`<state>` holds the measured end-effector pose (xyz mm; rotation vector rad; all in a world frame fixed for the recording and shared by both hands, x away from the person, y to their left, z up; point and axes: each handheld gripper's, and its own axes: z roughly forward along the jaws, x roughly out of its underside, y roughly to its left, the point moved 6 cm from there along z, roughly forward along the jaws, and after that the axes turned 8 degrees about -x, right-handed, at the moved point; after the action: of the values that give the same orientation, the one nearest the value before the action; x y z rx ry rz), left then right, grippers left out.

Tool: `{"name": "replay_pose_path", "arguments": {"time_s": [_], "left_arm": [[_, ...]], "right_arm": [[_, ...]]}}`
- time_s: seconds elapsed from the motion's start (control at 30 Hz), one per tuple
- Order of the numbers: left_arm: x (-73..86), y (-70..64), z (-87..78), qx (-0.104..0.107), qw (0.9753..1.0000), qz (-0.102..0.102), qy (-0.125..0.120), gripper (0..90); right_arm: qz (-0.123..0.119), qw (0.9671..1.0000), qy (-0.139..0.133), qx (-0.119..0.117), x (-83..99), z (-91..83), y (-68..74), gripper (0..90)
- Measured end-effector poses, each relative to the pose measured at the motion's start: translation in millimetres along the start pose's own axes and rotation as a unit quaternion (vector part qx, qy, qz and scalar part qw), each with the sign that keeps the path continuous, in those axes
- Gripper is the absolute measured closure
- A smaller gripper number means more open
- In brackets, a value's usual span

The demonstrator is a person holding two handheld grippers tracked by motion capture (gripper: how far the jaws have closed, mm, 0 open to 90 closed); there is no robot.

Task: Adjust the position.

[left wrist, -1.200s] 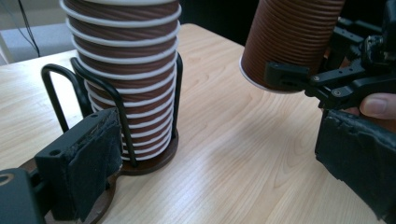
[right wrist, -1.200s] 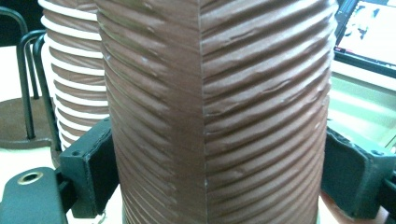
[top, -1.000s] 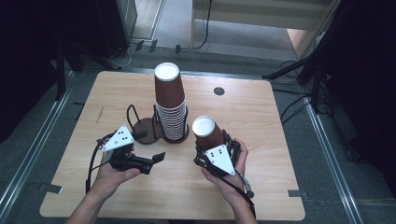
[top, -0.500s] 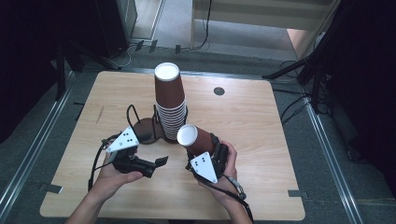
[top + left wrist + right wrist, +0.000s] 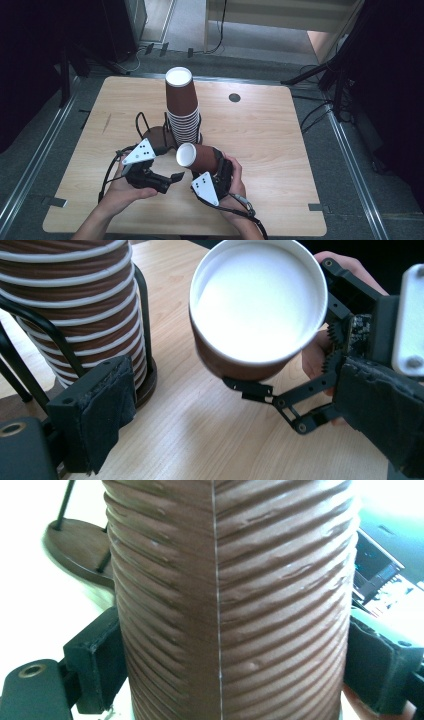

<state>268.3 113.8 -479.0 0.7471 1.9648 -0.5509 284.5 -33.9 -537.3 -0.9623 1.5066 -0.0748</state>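
While clamped in the right gripper (image 5: 216,169), cup (image 5: 196,157) beside cup stack (image 5: 183,112); left gripper (image 5: 170,181) jaws apart.

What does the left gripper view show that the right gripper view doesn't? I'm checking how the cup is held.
The left gripper view alone shows the held cup's white inside and rim, the stack of cups in its wire holder, and the right gripper with the hand behind it. The right gripper view alone shows the cup's ribbed brown wall and seam up close, pressed between both black pads, plus a round dark base behind. Both share the held cup and the table.
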Motion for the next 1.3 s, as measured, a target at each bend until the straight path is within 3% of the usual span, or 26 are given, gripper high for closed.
{"name": "replay_pose_path", "arguments": {"time_s": [0.33,0.47,0.53,0.7,1.07,1.23,1.3], "left_arm": [[2.9,-4.7,4.5,-0.002,0.9998,0.013,0.017,6.5],[4.4,-5.8,5.8,0.002,0.9996,0.015,0.024,7.8],[4.6,-4.1,6.7,-0.011,0.9994,0.014,0.029,7.9],[5.7,-6.6,7.5,0.001,0.9992,0.013,0.037,11.6],[8.5,-6.6,7.8,0.014,0.9986,0.010,0.051,21.4],[9.9,-5.6,8.5,0.022,0.9982,0.006,0.055,22.7],[9.7,-4.5,8.9,0.027,0.9982,0.000,0.054,23.1]], "right_arm": [[-0.039,0.9990,-0.009,-0.022,-5.7,0.2,19.6,11.3],[-0.042,0.9986,-0.013,-0.029,-7.8,0.3,24.8,11.3],[-0.044,0.9983,-0.016,-0.033,-8.7,-0.1,27.1,11.3],[-0.056,0.9975,-0.015,-0.040,-8.5,0.4,31.2,11.3],[-0.066,0.9967,-0.013,-0.045,-7.2,0.7,36.8,10.6],[-0.064,0.9969,-0.009,-0.045,-6.6,1.4,38.7,8.3],[-0.050,0.9973,-0.004,-0.053,-6.7,1.1,38.7,7.6]]}}
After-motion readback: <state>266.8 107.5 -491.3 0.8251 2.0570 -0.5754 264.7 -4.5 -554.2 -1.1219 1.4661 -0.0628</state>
